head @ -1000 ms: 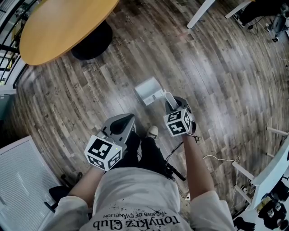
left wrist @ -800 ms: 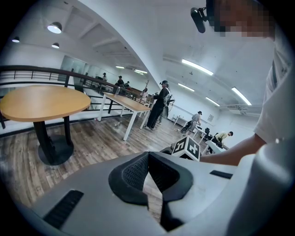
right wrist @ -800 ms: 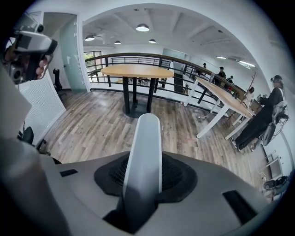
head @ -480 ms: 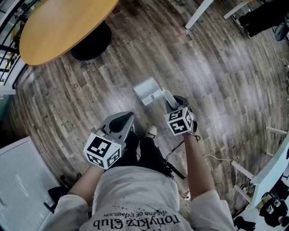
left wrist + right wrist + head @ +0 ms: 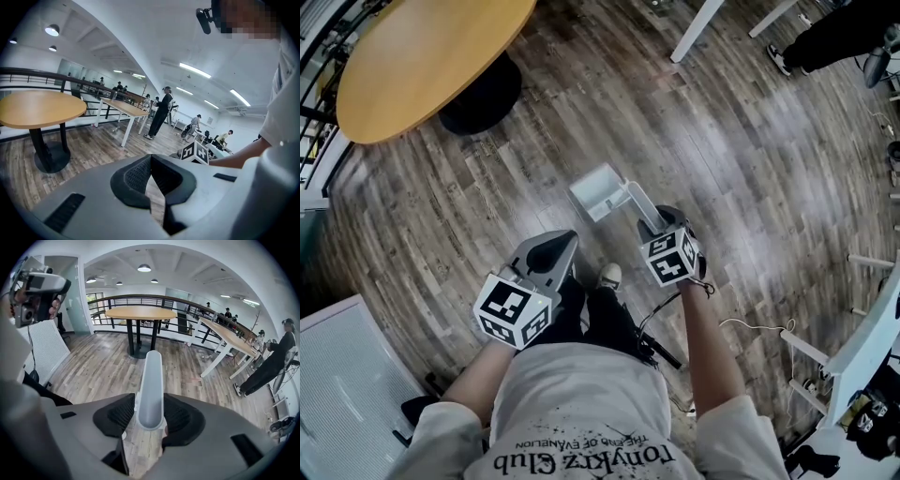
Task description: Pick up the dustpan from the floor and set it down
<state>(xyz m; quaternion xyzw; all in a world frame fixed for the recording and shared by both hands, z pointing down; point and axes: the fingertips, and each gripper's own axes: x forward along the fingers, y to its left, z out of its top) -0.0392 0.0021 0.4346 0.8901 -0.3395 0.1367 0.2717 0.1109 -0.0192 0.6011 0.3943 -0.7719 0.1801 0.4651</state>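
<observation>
1. The right gripper (image 5: 654, 221) points steeply down at the floor (image 5: 750, 169). Its jaws have just been opening. In the right gripper view, the right gripper (image 5: 149, 411) has the end of the dustpan (image 5: 151, 380) handle between its black pads. The pads stand apart on either side of the handle rather than clamping it.
2. The dustpan (image 5: 598, 190) is pale grey. Its pan looks to rest on the wooden floor, just ahead of the person's shoe (image 5: 609, 275). It lies between that shoe and the dark base of the round table (image 5: 422, 56).
3. The handle slants from the pan back towards the right gripper. In the right gripper view it runs straight away from the jaws, in line with the round table (image 5: 140, 312).
4. The left gripper (image 5: 565, 242) is held out beside the right one, well clear of the dustpan and angled only a little downward. In the left gripper view, the pads of the left gripper (image 5: 150, 161) meet at their tips. Nothing is between them, and only floor boards show through the small gap lower down.
5. A white perforated panel (image 5: 337, 375) lies at the lower left of the head view.
6. A person in dark clothes (image 5: 272, 362) stands by a long white table (image 5: 229, 336) at the right of the right gripper view.
</observation>
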